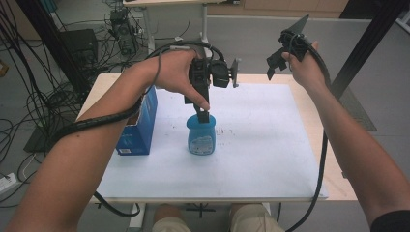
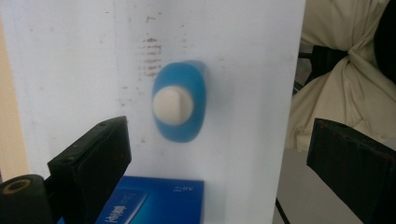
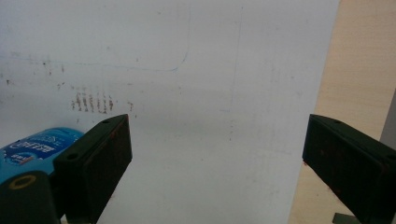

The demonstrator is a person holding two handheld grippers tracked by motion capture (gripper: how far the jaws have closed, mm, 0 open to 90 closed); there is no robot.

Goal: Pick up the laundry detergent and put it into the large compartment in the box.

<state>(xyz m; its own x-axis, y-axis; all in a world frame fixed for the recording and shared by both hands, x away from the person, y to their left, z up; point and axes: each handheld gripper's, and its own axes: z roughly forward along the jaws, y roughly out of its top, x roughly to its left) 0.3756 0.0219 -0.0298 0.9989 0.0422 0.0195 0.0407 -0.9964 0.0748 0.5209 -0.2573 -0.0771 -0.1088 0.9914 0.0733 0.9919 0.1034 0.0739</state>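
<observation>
- Blue bottle (image 1: 201,137) stands upright on the white sheet (image 1: 256,145), its long axis vertical and its white cap (image 2: 173,106) pointing straight up.
- Seen from the left gripper view, the cap faces the camera head-on, so the bottle's body runs away from the lens toward the sheet.
- Beside the bottle, on its left in the high view, lies the blue box (image 1: 140,126), near but not touching it.
- Left gripper (image 1: 202,115) hangs directly over the bottle, pointing down at the cap; in its own view its jaws stand wide apart with nothing between them, and the bottle sits farther off in the gap.
- Right gripper (image 1: 271,67) is raised well apart from the bottle, beyond its far right side, near the sheet's far edge.
- Its jaws are likewise spread and empty; the right gripper view catches the bottle's label low at the left, behind one jaw.
</observation>
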